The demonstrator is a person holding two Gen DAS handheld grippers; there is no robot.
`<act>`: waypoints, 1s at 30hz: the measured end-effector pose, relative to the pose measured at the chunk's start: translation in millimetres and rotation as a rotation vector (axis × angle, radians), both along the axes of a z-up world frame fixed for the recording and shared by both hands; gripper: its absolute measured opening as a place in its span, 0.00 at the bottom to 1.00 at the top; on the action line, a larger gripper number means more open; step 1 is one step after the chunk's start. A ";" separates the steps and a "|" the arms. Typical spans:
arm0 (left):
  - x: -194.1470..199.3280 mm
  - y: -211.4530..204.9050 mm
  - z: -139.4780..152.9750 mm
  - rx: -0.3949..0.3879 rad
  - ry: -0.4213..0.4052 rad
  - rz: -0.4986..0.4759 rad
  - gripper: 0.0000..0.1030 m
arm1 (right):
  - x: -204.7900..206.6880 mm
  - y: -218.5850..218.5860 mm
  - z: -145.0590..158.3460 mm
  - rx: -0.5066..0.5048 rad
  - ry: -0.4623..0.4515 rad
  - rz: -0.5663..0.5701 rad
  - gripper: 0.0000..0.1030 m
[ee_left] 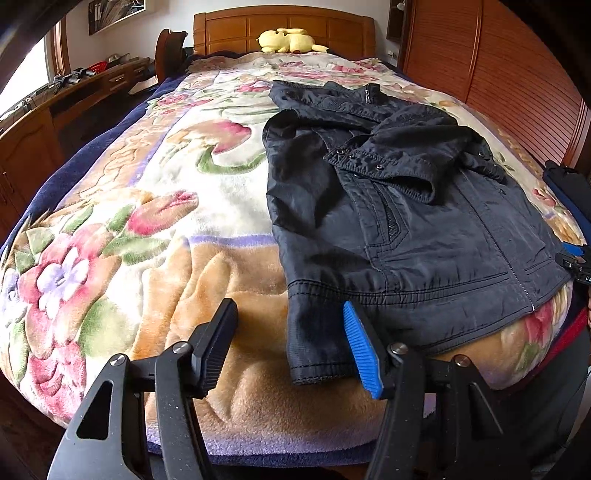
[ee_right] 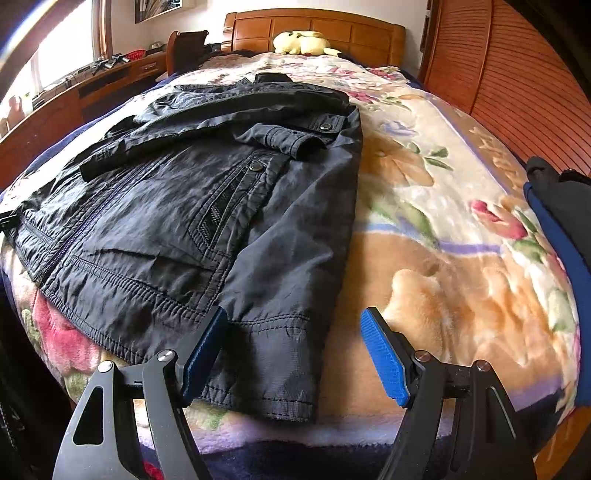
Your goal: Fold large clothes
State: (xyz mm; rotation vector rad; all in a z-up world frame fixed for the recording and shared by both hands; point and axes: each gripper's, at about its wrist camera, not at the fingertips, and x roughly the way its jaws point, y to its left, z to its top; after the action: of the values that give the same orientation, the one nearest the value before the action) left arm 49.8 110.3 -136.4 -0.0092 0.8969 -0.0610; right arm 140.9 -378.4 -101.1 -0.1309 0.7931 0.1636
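A dark navy jacket [ee_left: 406, 206] lies on the floral blanket [ee_left: 147, 221], zipped, with both sleeves folded across its chest. My left gripper [ee_left: 291, 343] is open at the jacket's near left hem corner, fingers either side of it, holding nothing. In the right wrist view the jacket [ee_right: 192, 206] fills the left half. My right gripper [ee_right: 291, 354] is open at the near right hem corner, its left finger [ee_right: 207, 350] over the fabric and its right finger [ee_right: 384, 354] over bare blanket [ee_right: 443, 258].
A yellow plush toy [ee_left: 288, 40] lies by the wooden headboard [ee_left: 284, 26]. A wooden desk [ee_left: 55, 107] runs along the left. A slatted wardrobe [ee_left: 517, 74] stands on the right. Dark and blue clothes [ee_right: 561, 221] lie at the bed's right edge.
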 end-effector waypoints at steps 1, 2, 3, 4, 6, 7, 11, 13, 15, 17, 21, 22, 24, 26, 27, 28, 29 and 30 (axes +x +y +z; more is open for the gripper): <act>0.0 0.0 -0.1 0.001 0.000 0.000 0.59 | -0.1 0.0 0.0 0.000 0.000 0.000 0.74; 0.0 -0.4 -0.5 0.002 -0.001 0.000 0.59 | -0.1 0.1 0.0 0.000 0.000 -0.001 0.74; -0.1 -0.1 0.0 0.000 -0.001 -0.001 0.59 | -0.1 0.2 0.0 0.000 0.001 -0.001 0.74; 0.0 0.0 0.0 -0.001 -0.001 -0.001 0.59 | -0.1 0.0 0.0 0.000 0.002 -0.001 0.74; -0.9 -0.6 -0.7 -0.003 -0.003 -0.002 0.59 | -0.7 0.2 -0.4 0.004 0.008 0.000 0.74; -1.7 -1.0 -1.0 -0.003 -0.005 -0.003 0.57 | -1.9 0.5 -0.4 0.008 0.011 0.006 0.72; -6.8 0.1 -1.4 -0.024 -0.010 -0.001 0.48 | -9.7 6.0 -1.5 0.020 0.035 0.050 0.64; -8.3 0.9 -2.1 -0.036 -0.012 -0.005 0.39 | -12.0 6.8 -1.7 0.011 0.033 0.056 0.57; -8.1 1.6 -2.1 -0.056 -0.005 -0.011 0.20 | -11.3 4.9 -0.8 0.029 0.036 0.058 0.41; -7.5 1.2 0.5 -0.075 -0.001 -0.018 0.10 | -11.4 3.5 3.5 0.046 0.026 0.064 0.26; -16.3 -5.3 25.9 -0.056 -0.069 -0.043 0.07 | -17.5 2.6 19.8 0.060 -0.019 0.076 0.13; -18.9 -5.7 33.3 -0.059 -0.087 -0.049 0.07 | -20.4 3.0 25.2 0.059 -0.035 0.076 0.12; -25.6 -7.6 52.0 -0.060 -0.127 -0.068 0.06 | -28.8 2.3 39.7 0.072 -0.074 0.072 0.10; -31.8 -9.6 69.3 -0.049 -0.166 -0.078 0.06 | -36.4 1.5 54.3 0.085 -0.108 0.069 0.08; -35.8 -11.5 80.1 -0.043 -0.186 -0.086 0.06 | -41.0 1.0 62.2 0.093 -0.126 0.067 0.07; -38.9 -11.8 87.9 -0.043 -0.202 -0.090 0.06 | -46.8 0.5 71.4 0.101 -0.147 0.067 0.06; -43.5 -12.0 97.3 -0.045 -0.220 -0.094 0.06 | -52.5 -0.3 79.4 0.106 -0.166 0.069 0.06; -48.7 -12.0 107.1 -0.045 -0.241 -0.099 0.06 | -59.9 -1.5 88.9 0.120 -0.184 0.074 0.06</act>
State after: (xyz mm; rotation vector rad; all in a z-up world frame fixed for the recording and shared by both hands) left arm 1.1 98.3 -29.3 0.0000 0.6550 -0.1709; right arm 81.0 -379.9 -12.2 -0.0607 0.5935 0.2652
